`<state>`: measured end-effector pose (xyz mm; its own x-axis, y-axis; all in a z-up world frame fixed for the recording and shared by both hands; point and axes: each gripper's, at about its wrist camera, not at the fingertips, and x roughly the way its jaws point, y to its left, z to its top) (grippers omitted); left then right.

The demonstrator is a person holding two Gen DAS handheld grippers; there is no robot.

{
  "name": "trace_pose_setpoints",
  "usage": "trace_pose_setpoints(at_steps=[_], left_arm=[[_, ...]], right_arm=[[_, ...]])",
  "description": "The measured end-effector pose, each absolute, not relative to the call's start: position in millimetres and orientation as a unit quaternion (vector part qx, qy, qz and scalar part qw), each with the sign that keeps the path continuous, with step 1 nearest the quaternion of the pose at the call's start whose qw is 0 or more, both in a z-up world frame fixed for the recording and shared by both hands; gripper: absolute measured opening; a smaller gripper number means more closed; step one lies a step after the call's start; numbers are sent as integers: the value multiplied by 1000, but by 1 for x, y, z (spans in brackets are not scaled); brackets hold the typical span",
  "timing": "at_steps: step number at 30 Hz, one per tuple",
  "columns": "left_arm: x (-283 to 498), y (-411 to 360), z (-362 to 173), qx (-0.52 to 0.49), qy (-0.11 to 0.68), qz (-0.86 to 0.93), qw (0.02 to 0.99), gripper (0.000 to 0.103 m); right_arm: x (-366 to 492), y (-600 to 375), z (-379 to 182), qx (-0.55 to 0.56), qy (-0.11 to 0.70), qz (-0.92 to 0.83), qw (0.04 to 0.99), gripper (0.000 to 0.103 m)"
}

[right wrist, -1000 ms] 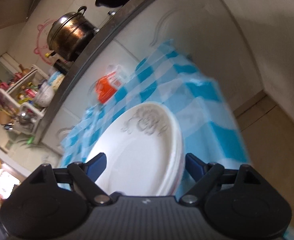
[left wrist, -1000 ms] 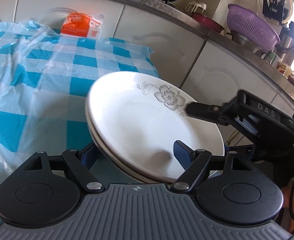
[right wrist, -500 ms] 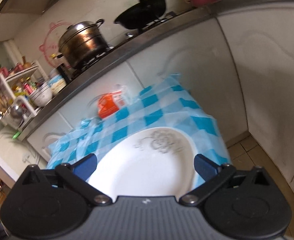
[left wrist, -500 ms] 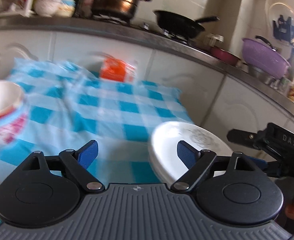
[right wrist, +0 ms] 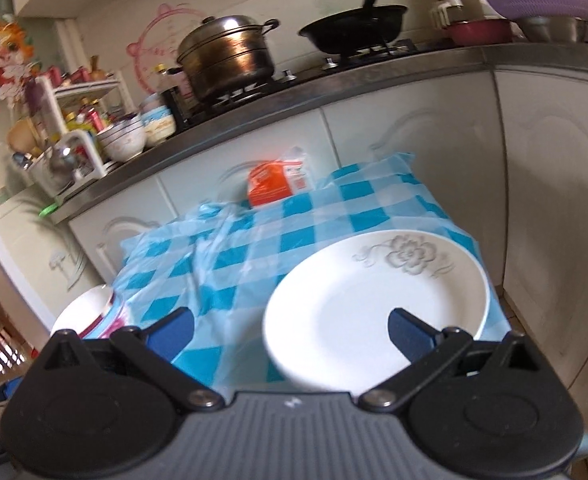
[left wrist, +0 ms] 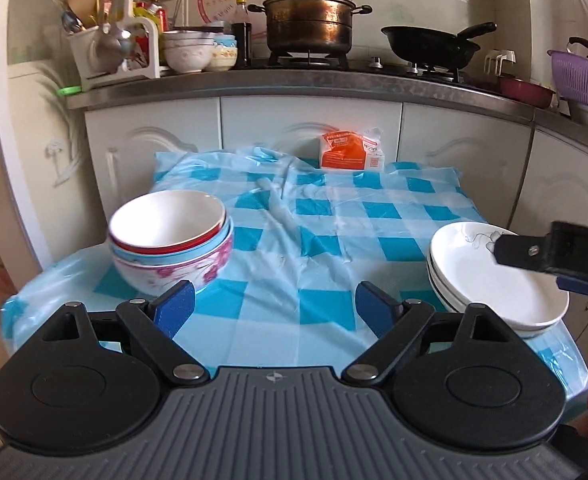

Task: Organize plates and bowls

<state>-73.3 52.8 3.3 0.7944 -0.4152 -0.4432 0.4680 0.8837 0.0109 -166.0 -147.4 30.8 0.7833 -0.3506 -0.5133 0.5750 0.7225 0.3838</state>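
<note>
Looking along the left gripper (left wrist: 274, 306), its blue fingers (left wrist: 174, 306) stand wide with nothing between them, only the blue-checked cloth of the worktop (left wrist: 318, 256) beyond. A nested stack of bowls (left wrist: 170, 240) sits at the near left of the cloth, the red-rimmed one on top; a stack of white plates (left wrist: 490, 280) sits at the near right corner. Part of the right gripper (left wrist: 554, 256) shows above the far side of the plates, apart from them. An orange packet (left wrist: 350, 151) leans at the back by the cupboards. Keeping like with like at opposite corners leaves the middle free, so the sorting looks about done.

From the right gripper (right wrist: 290, 328) the fingers (right wrist: 410, 328) are likewise wide and empty; the right one hangs over the top plate's face (right wrist: 374, 312) without pressing on it. The flower print faces away. The plates sit close to the worktop's edge, which may be a risk if knocked. The bowls (right wrist: 90, 312) peep in at lower left.
</note>
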Motion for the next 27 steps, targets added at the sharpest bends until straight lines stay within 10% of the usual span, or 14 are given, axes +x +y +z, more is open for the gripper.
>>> trace_pose_setpoints(at_steps=[27], left_arm=[[-103, 85, 9, 21, 223, -190, 956, 103]], right_arm=[[-180, -82, 52, 216, 191, -212, 934, 102]])
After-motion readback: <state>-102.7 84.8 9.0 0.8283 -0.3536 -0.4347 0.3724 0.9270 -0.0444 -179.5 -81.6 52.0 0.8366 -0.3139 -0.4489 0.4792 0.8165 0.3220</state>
